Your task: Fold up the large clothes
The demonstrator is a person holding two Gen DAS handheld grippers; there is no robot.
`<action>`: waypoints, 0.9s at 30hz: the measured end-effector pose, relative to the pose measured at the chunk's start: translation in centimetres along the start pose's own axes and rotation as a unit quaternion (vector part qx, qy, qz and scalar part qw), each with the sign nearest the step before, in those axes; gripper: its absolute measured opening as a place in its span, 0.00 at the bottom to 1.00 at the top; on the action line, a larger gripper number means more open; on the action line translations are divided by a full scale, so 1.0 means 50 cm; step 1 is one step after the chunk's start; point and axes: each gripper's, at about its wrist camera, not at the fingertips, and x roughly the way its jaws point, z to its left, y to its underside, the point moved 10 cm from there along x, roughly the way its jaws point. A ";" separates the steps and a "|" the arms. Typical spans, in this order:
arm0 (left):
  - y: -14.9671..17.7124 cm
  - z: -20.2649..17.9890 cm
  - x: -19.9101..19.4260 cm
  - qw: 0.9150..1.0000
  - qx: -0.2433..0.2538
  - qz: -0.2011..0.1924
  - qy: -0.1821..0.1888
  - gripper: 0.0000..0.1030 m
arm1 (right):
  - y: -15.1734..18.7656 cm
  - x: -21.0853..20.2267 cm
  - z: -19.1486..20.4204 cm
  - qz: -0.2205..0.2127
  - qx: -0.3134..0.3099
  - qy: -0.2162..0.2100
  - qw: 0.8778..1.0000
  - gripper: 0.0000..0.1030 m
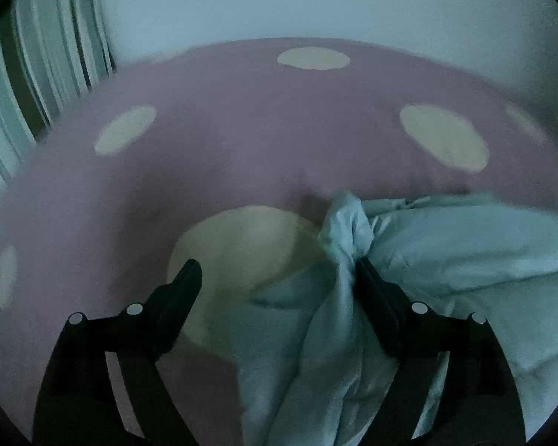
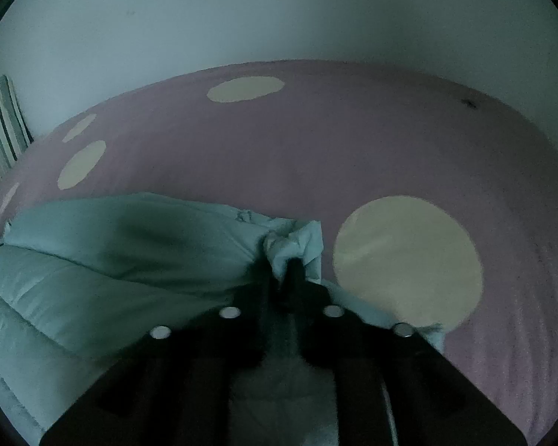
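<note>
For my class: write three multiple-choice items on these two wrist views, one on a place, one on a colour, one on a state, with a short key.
1. Where does the pale blue garment lie?
A. on the spotted bedspread
B. on a chair
C. on the floor

2. What colour are the bedspread's spots?
A. black
B. cream
C. red

3. How do the left hand-held gripper jaws stand?
A. clamped shut on cloth
B. wide apart
C. out of view

Key: 1 A, mauve cover shows all around it; 2 B, pale ovals on mauve; 3 B, a clear gap shows between the fingers, cloth bunched beside one.
</note>
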 end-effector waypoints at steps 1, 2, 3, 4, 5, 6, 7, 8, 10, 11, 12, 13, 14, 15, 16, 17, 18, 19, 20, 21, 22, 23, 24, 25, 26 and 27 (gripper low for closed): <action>0.001 0.013 -0.018 1.000 -0.025 -0.001 0.016 0.80 | -0.004 -0.016 -0.002 -0.004 -0.001 0.007 1.000 0.38; 0.001 0.019 -0.037 0.999 -0.038 -0.007 0.028 0.80 | -0.008 -0.029 -0.003 -0.011 0.000 0.011 1.000 0.51; -0.001 0.019 -0.056 0.998 -0.041 -0.014 0.036 0.80 | -0.015 -0.053 -0.001 -0.025 0.003 0.014 1.000 0.54; -0.004 0.016 -0.079 0.998 -0.038 -0.024 0.043 0.80 | -0.022 -0.073 0.002 -0.036 0.004 0.015 0.999 0.55; -0.008 0.008 -0.101 0.998 -0.030 -0.035 0.048 0.81 | -0.029 -0.098 0.011 -0.048 0.006 0.012 0.999 0.55; -0.010 -0.007 -0.130 0.997 -0.017 -0.049 0.053 0.82 | -0.033 -0.119 0.025 -0.056 0.009 0.003 0.998 0.55; -0.010 -0.027 -0.154 0.996 -0.004 -0.059 0.061 0.83 | -0.036 -0.140 0.044 -0.064 0.010 -0.010 0.998 0.55; -0.007 -0.055 -0.181 0.995 0.009 -0.071 0.073 0.84 | -0.036 -0.155 0.062 -0.071 0.010 -0.016 0.997 0.55; 0.005 -0.100 -0.207 0.992 0.020 -0.081 0.090 0.84 | -0.033 -0.169 0.094 -0.079 0.009 -0.024 0.997 0.55; 0.016 -0.135 -0.215 0.991 0.027 -0.080 0.104 0.84 | -0.027 -0.169 0.119 -0.077 0.009 -0.035 0.996 0.55; 0.027 -0.158 -0.218 0.990 0.032 -0.079 0.113 0.84 | -0.020 -0.164 0.143 -0.071 0.009 -0.047 0.996 0.55; 0.038 -0.187 -0.217 0.989 0.040 -0.077 0.120 0.84 | -0.014 -0.158 0.159 -0.067 0.007 -0.053 0.996 0.55; 0.048 -0.210 -0.212 0.989 0.051 -0.075 0.121 0.84 | -0.004 -0.147 0.185 -0.063 -0.001 -0.054 0.997 0.55; 0.060 -0.233 -0.201 0.989 0.063 -0.073 0.115 0.84 | 0.000 -0.137 0.197 -0.060 -0.008 -0.050 0.997 0.55; 0.070 -0.248 -0.186 0.989 0.069 -0.067 0.110 0.84 | 0.005 -0.129 0.209 -0.058 -0.013 -0.048 0.997 0.55; 0.079 -0.260 -0.171 0.990 0.074 -0.060 0.107 0.84 | 0.015 -0.113 0.222 -0.051 -0.019 -0.046 0.997 0.55; 0.091 -0.269 -0.146 0.991 0.075 -0.048 0.099 0.84 | 0.023 -0.101 0.226 -0.046 -0.022 -0.042 0.998 0.55; 0.099 -0.270 -0.132 0.992 0.074 -0.042 0.093 0.84 | 0.028 -0.096 0.230 -0.044 -0.024 -0.037 0.998 0.55; 0.105 -0.273 -0.112 0.993 0.075 -0.038 0.087 0.85 | 0.037 -0.080 0.229 -0.038 -0.024 -0.032 0.998 0.55; 0.109 -0.273 -0.103 0.993 0.074 -0.037 0.085 0.86 | 0.047 -0.065 0.227 -0.031 -0.020 -0.031 0.999 0.55; 0.110 -0.274 -0.091 0.993 0.073 -0.037 0.085 0.87 | 0.056 -0.053 0.223 -0.025 -0.015 -0.033 0.999 0.56; 0.113 -0.275 -0.082 0.993 0.073 -0.036 0.083 0.88 | 0.059 -0.045 0.222 -0.023 -0.014 -0.033 0.999 0.57; 0.112 -0.277 -0.075 0.993 0.075 -0.034 0.081 0.88 | 0.061 -0.037 0.223 -0.023 -0.016 -0.030 0.999 0.57; 0.114 -0.278 -0.067 0.993 0.079 -0.033 0.080 0.88 | 0.063 -0.030 0.224 -0.023 -0.020 -0.024 0.999 0.58; 0.112 -0.274 -0.058 0.993 0.082 -0.032 0.079 0.89 | 0.063 -0.026 0.224 -0.024 -0.023 -0.020 0.999 0.58; 0.112 -0.275 -0.050 0.993 0.083 -0.032 0.079 0.89 | 0.064 -0.020 0.225 -0.027 -0.025 -0.016 0.999 0.58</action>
